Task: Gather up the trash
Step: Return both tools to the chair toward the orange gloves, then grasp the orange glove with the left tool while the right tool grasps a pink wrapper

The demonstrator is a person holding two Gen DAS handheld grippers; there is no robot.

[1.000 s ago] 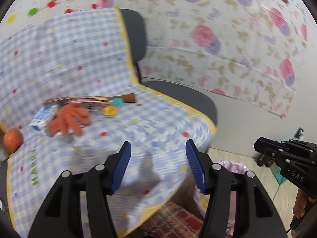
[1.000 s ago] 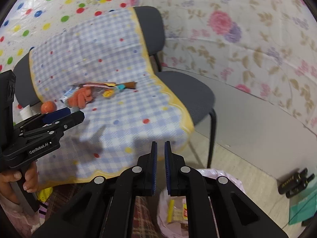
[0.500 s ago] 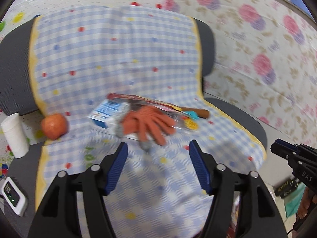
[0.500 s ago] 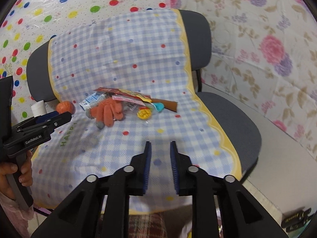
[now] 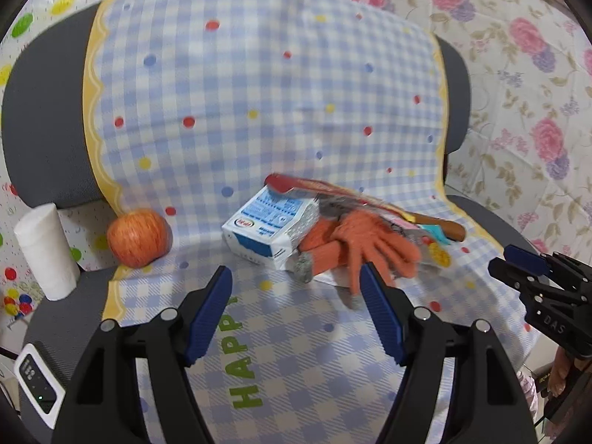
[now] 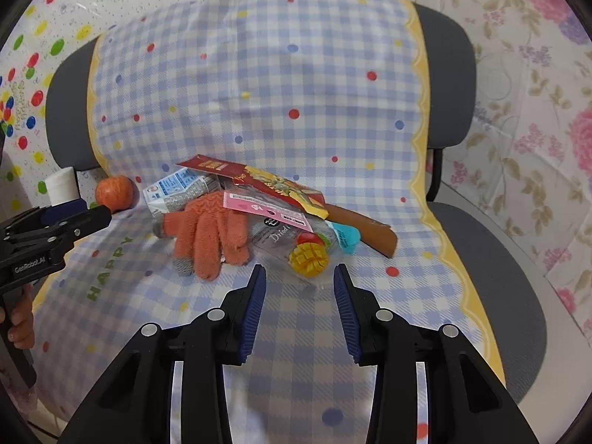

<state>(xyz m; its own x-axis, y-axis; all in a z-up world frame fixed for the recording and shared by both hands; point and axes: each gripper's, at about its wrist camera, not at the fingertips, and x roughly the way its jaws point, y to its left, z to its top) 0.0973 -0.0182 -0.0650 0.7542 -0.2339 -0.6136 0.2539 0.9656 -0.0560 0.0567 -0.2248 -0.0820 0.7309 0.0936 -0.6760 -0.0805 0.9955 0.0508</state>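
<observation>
So you've swung both grippers off the floor side and onto the chair (image 6: 492,251) now. A second ago they were looking past the edge of the seat at the floor and the bag down there; now the whole pile of stuff on the checked cloth (image 6: 259,92) is right in front of you.

Your left gripper (image 5: 296,307) is wide and its jaws are opening further, with nothing between them. It's lined up just short of the milk carton (image 5: 270,229), which lies on its side touching the orange glove (image 5: 362,248). Your right gripper (image 6: 299,296) was nearly shut a second ago and its jaws are opening now, also empty. It sits just in front of the dried mango packet (image 6: 292,236), which overlaps the glove (image 6: 211,229) and lies under the red wrapper (image 6: 251,177).

What that means, I'd guess: you're past the drop-off and setting up the next grab, carton for the left, packet for the right. The glove and the apple (image 5: 138,236) probably aren't trash, so watch you don't snag the glove's fingers along with the packet, since they're tangled together.
</observation>
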